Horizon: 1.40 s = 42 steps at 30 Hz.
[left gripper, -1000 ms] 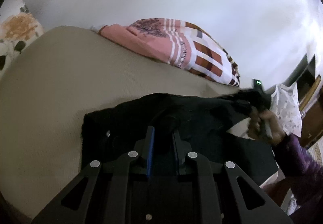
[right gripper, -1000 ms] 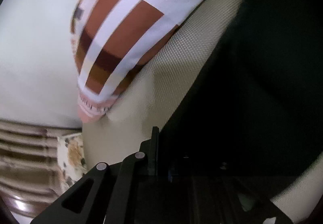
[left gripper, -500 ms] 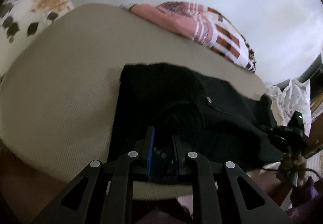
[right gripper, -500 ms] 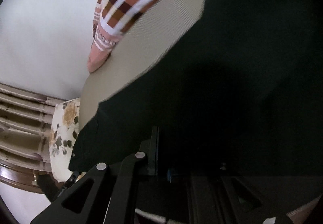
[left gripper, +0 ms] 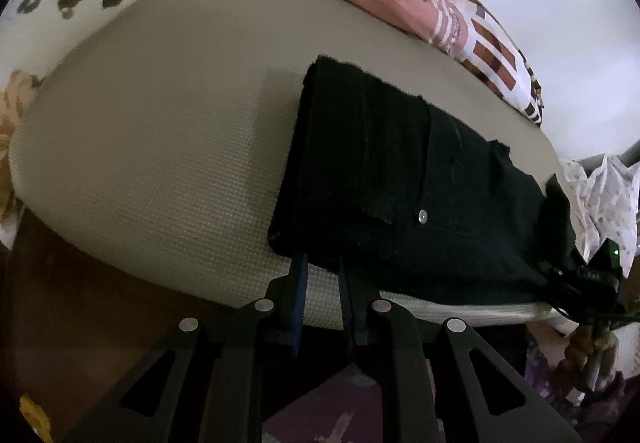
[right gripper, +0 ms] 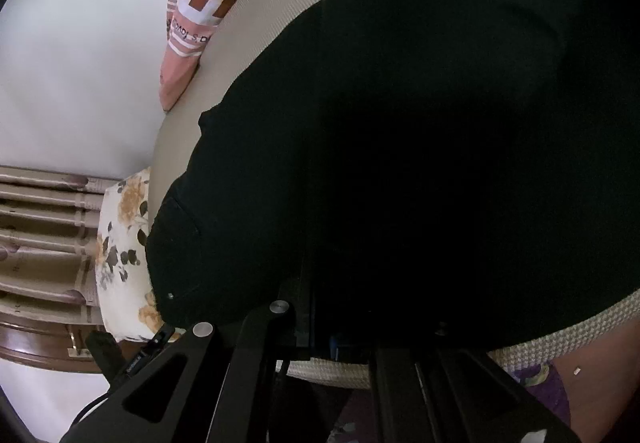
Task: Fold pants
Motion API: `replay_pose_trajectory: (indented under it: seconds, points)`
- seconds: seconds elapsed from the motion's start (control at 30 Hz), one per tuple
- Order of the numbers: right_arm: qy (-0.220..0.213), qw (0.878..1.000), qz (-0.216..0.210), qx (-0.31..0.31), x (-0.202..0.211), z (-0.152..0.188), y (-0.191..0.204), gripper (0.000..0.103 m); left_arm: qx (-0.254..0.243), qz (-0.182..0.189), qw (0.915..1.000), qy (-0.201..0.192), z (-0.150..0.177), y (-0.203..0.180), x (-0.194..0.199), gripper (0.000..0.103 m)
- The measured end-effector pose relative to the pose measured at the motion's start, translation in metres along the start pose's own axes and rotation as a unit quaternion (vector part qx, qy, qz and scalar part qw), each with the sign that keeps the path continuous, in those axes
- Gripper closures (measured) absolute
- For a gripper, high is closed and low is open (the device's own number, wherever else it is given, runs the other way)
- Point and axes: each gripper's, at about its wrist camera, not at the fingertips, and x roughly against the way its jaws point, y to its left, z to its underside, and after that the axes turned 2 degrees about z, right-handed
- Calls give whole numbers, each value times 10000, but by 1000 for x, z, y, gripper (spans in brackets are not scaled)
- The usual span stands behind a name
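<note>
black pants (right gripper: 420, 147) on beige cushion (right gripper: 256, 15) — right gripper (right gripper: 320, 307) clamped

Pants (left gripper: 400, 179) dragged toward cushion's (left gripper: 160, 131) near edge, now doubled over.

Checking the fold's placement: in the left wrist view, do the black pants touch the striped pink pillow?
No, the black pants lie apart from the striped pink pillow, with a strip of bare beige mattress between them.

Both claws, left claw (left gripper: 322, 263) and right claw (right gripper: 320, 323), clamp black cloth, angled downward.
</note>
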Motion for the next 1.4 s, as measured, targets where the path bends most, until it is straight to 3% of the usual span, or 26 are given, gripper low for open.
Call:
replay_pose_trajectory:
  seconds: [0.1,0.2,0.27,0.3,0.33,0.47,0.6,0.7,0.9,1.0,1.07,1.13,1.3,1.4]
  points:
    - [15,10000,-6,29,0,2,-1,97,-134,-347,9988,-334,-2,-11,19,87]
    - [14,9999,-58,93,-1,5,-4,97,-305,-320,9964,-729,-12,-31,36,84]
    - [-30,9997,-224,98,-1,5,-7,96,-583,-167,9948,-818,-20,-52,33,73]
    - [-62,9993,-351,99,-1,5,-9,95,-717,-150,9943,-778,-23,-61,25,61]
    - [-103,9989,-445,63,0,5,-12,95,-833,-158,9940,-691,-26,-69,12,58]
    - [-377,9946,-960,-151,12,-2,-31,91,-797,97,9968,46,-25,-74,-39,58]
    - [-887,9868,-1330,-273,34,-24,-54,76,-810,48,9966,141,-17,-72,-53,58]
    - [-1337,9734,-1751,-631,53,-51,-83,72,-938,-69,9955,135,-14,-76,-54,58]
    - [-2372,9327,-2311,-1431,104,-109,-148,72,-903,-121,9957,157,-12,-78,-57,58]
    - [-2540,9336,-2074,-1444,119,-128,-165,74,-879,-164,9958,180,-13,-79,-58,58]
    - [-2570,9399,-1845,-1281,126,-135,-163,93,-910,-199,9955,188,-13,-81,-60,57]
    - [-2678,9455,-1590,-949,137,-136,-151,96,-945,-235,9950,202,-13,-84,-62,55]
    - [-3198,9303,-1715,-543,183,-113,-136,97,-1023,-275,9940,265,-14,-89,-65,48]
    - [-3314,9338,-1299,-366,201,-88,-140,98,-1037,-257,9939,270,-15,-91,-67,42]
